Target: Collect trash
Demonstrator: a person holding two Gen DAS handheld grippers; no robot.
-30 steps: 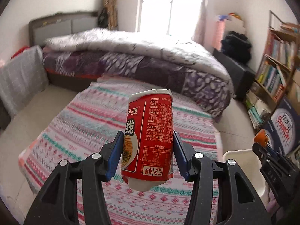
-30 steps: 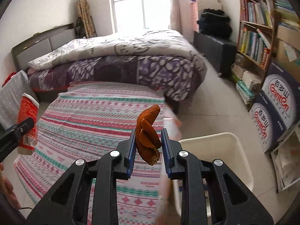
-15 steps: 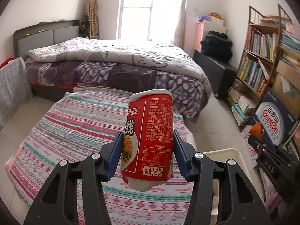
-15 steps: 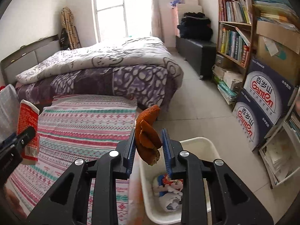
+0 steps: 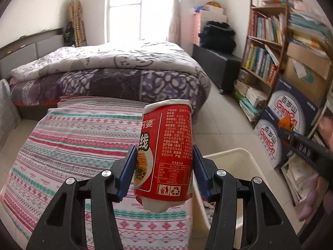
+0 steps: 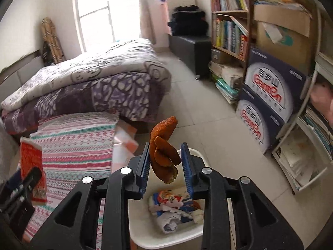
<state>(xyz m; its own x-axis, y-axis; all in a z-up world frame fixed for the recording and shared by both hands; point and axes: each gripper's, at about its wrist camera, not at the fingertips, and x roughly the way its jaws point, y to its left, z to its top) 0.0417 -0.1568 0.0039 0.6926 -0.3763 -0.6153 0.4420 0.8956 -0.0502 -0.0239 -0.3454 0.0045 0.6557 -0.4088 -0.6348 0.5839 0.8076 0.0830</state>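
My left gripper [image 5: 164, 166] is shut on a red instant-noodle cup [image 5: 166, 152], held upright above the striped cloth's right edge, beside the white trash bin [image 5: 233, 162]. My right gripper [image 6: 166, 162] is over the white bin [image 6: 166, 239]. Its jaws have widened around the orange peel [image 6: 164, 150], which touches the left pad and hangs with a gap to the right pad. The bin holds crumpled wrappers [image 6: 177, 208]. The cup also shows at the left of the right wrist view [image 6: 31, 166], and the peel at the right of the left wrist view [image 5: 286, 123].
A striped cloth [image 5: 72, 145] covers a low surface in front of the bed [image 5: 114, 68]. A bookshelf [image 6: 229, 25] and stacked printed boxes [image 6: 268, 104] stand on the right. Tiled floor [image 6: 197, 104] lies between the bed and the shelves.
Both grippers swung right, bringing the bin under the right gripper and beside the left. The right jaws have opened wider around the peel.
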